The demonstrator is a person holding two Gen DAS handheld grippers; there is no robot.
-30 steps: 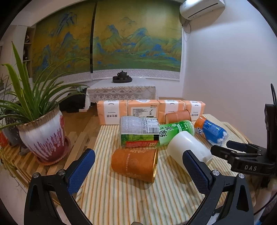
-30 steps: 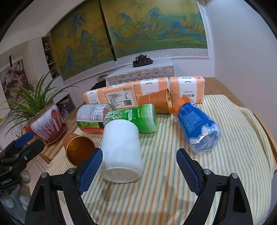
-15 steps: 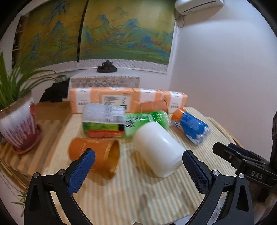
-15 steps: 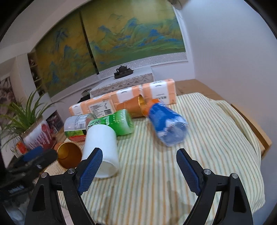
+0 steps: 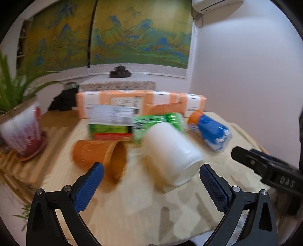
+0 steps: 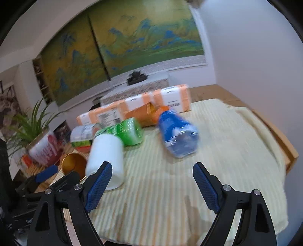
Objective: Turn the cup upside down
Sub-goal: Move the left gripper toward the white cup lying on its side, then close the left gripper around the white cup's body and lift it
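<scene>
Your left gripper (image 5: 151, 186), jaws spread, has bare striped cloth (image 5: 144, 212) just ahead. The white cup (image 5: 170, 153) lies on its side with the orange cup (image 5: 98, 157) near on its left; green bottle (image 5: 159, 123) and can (image 5: 110, 123) crowd behind. To its right, cloth runs bare between it and the blue bottle (image 6: 178, 134). Your right gripper (image 6: 152, 184) faces that gap.

I see a broad landscape painting (image 5: 117, 36) in gold, green and blue spanning the far wall, split by a dark vertical seam. The white wall (image 5: 236, 75) on my right carries an air conditioner (image 5: 214, 4) at the top corner. Below the painting stands a low white cabinet (image 5: 117, 85) bearing a dark tea set (image 5: 120, 72). Shelves (image 6: 40, 79) show far left, blurred.
</scene>
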